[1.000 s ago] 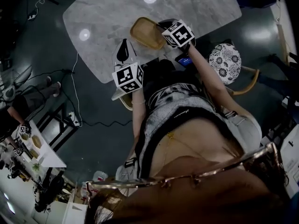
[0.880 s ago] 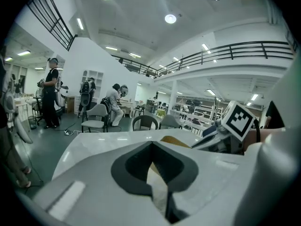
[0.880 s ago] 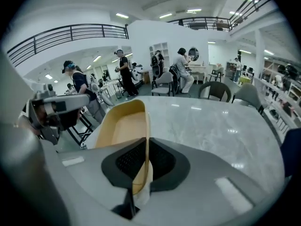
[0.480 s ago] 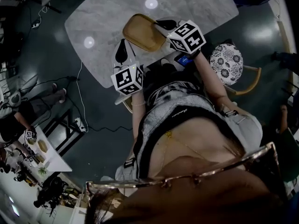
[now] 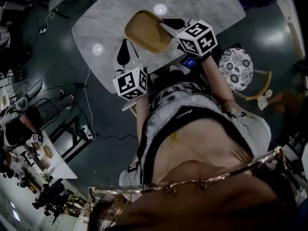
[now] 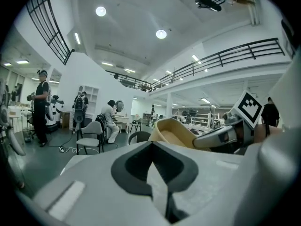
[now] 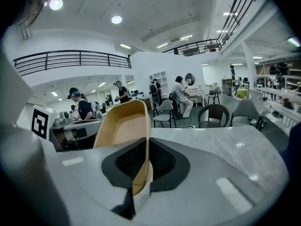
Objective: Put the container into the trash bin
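Observation:
A tan, shallow container (image 5: 146, 30) hangs tilted above the marble table (image 5: 202, 4). My right gripper (image 5: 169, 25) is shut on its rim; in the right gripper view the container (image 7: 123, 124) stands on edge, with its rim pinched between the black pads of that gripper (image 7: 142, 161). My left gripper (image 5: 125, 53) is to the left of it, nearer the table's front edge, with its pads together and nothing between them. In the left gripper view that gripper (image 6: 151, 149) points at the container (image 6: 171, 133) in the right gripper's grip. No trash bin is in view.
A chair with a floral cushion (image 5: 237, 66) stands right of the table, and a small lit screen (image 5: 190, 61) shows by the table's edge. Cables (image 5: 86, 95) trail over the dark floor at the left, where people (image 5: 21, 121) stand by a white bench. More chairs (image 7: 212, 114) stand beyond the table.
Both grippers have risen. The right one has lifted the container off the table and tilted it; in the head view it has shifted left and looms larger.

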Available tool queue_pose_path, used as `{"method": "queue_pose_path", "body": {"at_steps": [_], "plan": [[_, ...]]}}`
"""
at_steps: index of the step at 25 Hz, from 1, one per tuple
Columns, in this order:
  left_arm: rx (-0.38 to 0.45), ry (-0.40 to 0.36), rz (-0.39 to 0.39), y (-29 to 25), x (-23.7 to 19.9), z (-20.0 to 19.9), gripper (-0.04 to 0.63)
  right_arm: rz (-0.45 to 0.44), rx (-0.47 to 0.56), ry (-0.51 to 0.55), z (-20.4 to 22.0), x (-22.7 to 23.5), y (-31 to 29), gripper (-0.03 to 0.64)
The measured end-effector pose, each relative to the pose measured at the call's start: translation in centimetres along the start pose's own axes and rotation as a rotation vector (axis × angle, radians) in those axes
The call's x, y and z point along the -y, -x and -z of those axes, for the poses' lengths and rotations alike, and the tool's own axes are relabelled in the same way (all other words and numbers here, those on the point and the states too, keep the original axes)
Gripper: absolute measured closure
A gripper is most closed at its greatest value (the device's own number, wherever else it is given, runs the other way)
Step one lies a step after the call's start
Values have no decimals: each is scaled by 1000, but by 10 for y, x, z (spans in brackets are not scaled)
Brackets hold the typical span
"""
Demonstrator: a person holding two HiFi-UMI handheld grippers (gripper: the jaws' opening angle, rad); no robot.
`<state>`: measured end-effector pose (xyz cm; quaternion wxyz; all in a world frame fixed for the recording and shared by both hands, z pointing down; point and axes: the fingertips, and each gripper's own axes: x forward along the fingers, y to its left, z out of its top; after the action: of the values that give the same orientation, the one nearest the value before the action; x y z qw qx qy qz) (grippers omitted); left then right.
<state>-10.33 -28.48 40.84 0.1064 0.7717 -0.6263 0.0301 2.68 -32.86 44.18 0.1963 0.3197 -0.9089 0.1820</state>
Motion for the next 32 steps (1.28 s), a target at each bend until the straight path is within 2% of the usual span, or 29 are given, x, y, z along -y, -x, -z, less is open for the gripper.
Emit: {"method": "queue_pose_path", "body": {"at_steps": [10, 18, 21, 25, 32], "plan": [[12, 5, -49, 7, 5, -5, 595, -41, 42, -16, -6, 0, 4, 574], [22, 21, -122, 19, 6, -3, 595, -112, 34, 23, -8, -10, 6, 574], [22, 37, -188, 34, -2, 3, 595, -170, 11, 52, -6, -22, -1, 574], [22, 64, -315, 63, -6, 11, 595, -281, -28, 104, -1, -43, -6, 574], [51, 87, -466, 113, -23, 21, 595, -419, -47, 186, 8, -91, -12, 574]]}}
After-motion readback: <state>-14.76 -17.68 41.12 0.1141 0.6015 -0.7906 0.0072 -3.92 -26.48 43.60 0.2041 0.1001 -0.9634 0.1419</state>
